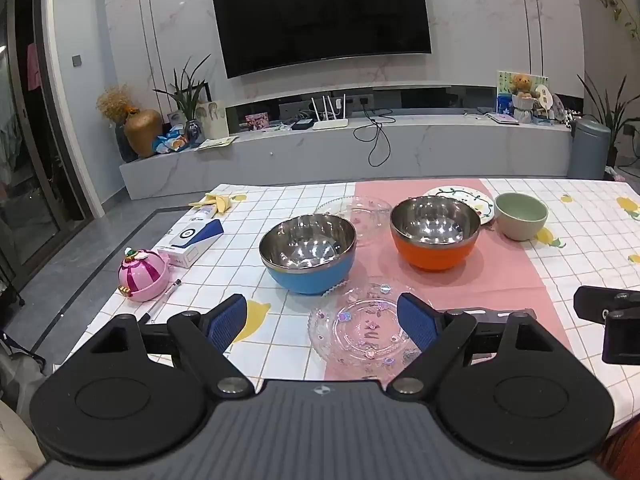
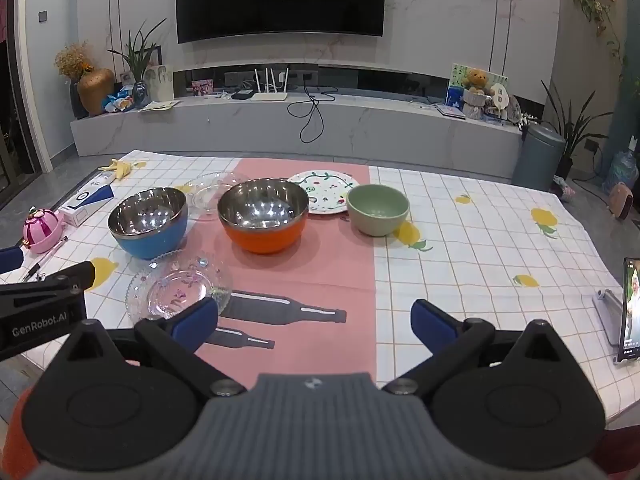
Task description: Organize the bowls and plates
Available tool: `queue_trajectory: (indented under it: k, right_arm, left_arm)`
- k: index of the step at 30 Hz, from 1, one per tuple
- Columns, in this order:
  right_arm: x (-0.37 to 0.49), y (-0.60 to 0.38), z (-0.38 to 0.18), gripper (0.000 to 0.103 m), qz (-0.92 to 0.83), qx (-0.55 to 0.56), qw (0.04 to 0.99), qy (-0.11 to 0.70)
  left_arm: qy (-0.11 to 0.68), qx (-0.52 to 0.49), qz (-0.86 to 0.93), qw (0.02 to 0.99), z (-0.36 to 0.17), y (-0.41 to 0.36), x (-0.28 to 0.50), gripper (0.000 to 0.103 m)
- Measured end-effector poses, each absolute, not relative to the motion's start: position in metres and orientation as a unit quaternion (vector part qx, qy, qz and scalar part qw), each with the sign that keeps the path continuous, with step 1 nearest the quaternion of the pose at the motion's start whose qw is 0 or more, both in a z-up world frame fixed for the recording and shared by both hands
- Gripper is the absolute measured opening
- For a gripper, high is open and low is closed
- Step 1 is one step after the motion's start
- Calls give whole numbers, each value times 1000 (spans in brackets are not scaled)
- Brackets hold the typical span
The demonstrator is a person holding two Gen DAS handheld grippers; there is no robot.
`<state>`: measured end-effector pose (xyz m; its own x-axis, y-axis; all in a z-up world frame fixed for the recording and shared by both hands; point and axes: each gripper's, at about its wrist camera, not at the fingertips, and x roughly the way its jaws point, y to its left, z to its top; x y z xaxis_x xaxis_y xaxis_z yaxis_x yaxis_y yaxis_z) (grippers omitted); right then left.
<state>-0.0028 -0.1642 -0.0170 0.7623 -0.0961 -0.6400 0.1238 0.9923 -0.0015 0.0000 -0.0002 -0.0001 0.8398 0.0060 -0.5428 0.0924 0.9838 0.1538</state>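
Nearest in our left wrist view, our left gripper (image 1: pixel 320 322) hangs wide open and empty over the near glass plate (image 1: pixel 362 330); its right finger (image 1: pixel 416 326) overlaps that plate's edge; just beyond the plate stands the blue bowl (image 1: pixel 308 254), to its right the orange bowl (image 1: pixel 435 233), behind them a second glass plate (image 1: pixel 360 210), a painted plate (image 1: pixel 466 200) and the green bowl (image 1: pixel 521 215).

From our right wrist view, our right gripper (image 2: pixel 316 326) is likewise spread wide, holding nothing, right of the glass plate (image 2: pixel 178 292); we judge nothing is sorted yet; we should pinch that thin, slippery rim squarely and lift level.
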Motion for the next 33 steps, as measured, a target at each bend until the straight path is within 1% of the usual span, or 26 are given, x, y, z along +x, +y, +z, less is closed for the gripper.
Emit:
queue_trajectory:
  k: [9,13,33]
  right_arm:
    - [-4,-166,-16,100,-57,31,939,337]
    - [-5,-167,-16,100,-57,30,939,338]
    - [-2,-159,-15,100,-50,18,939,341]
  left_arm:
    - [284,82,-21,955,-5,0,-3,100]
    - [294,81,-25,952,-3,-3,1,100]
    - [291,79,-28,953,2,0,-4,100]
